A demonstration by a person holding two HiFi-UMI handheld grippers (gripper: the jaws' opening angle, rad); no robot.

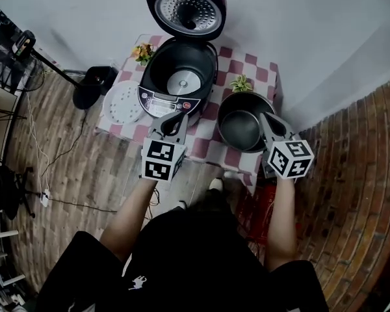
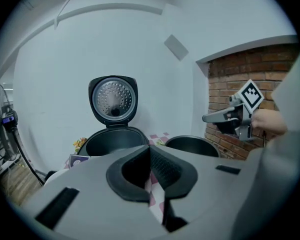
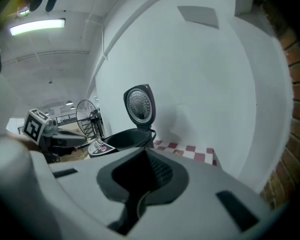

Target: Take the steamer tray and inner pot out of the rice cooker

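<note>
Nearest the camera, the person (image 1: 201, 259) stands at the front edge of the table (image 1: 242, 65) with both forearms extended over it.

**Tools.** The left gripper (image 1: 176, 118) is held in front of the control panel of the rice cooker (image 1: 179, 77). Its jaws are pressed together with nothing between them. The right gripper (image 1: 266, 117) is also closed and empty. From above it overlaps the right rim of the inner pot (image 1: 242, 127), but the left gripper view shows it raised in the air, clear of the pot.

**Task items.**
- The inner pot stands upright on the checked cloth, just beside the cooker on its right and near the front right corner of the table.
- The steamer tray (image 1: 125, 101), a white perforated disc, lies flat at the left side of the table beside the cooker.
- The lid (image 1: 187, 6) stands fully open.
- The cooker cavity shows only its bare heating plate (image 1: 183, 82).

**Assessment.** Both parts appear to be out, so the task looks complete. Each item rests on the side of the hand best placed to reach it, which probably explains the layout: neither arm has to cross the open cooker. Closed, empty jaws held off the items fit a finished release.

**Caution.** Both parts sit close to table edges, so a careless sweep of either gripper could push one off.
</note>
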